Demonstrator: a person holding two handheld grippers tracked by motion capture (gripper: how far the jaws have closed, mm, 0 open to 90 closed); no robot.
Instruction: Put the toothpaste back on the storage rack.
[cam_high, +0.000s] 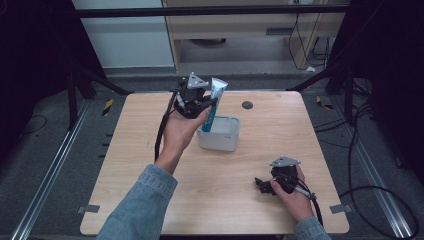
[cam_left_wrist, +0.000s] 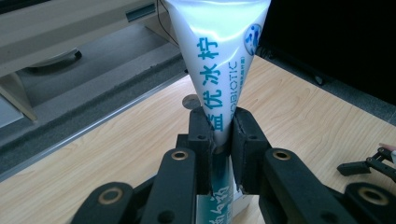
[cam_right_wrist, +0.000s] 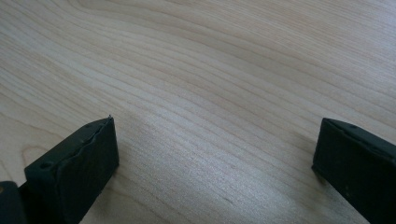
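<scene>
The toothpaste tube (cam_high: 214, 102) is clamped mid-body, crimped end up, by the left gripper (cam_left_wrist: 223, 140) over the white box (cam_high: 220, 135), apparently for upright insertion, while the right gripper (cam_right_wrist: 215, 154) is rested spread and empty near right.

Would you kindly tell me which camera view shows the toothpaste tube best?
The left gripper view: the toothpaste tube is close up, printed text legible, pinched by the left gripper. The high view shows it small, tilted over the white container. The right gripper view faces the bare table.

Pale wood-grain bench (cam_high: 150, 165), rounded corners. White box (cam_high: 222, 140) sits near centre. Small dark round disc (cam_high: 247, 105) beyond the box, toward far edge. Right tool (cam_high: 265, 186) rests nearer, right of box.
</scene>
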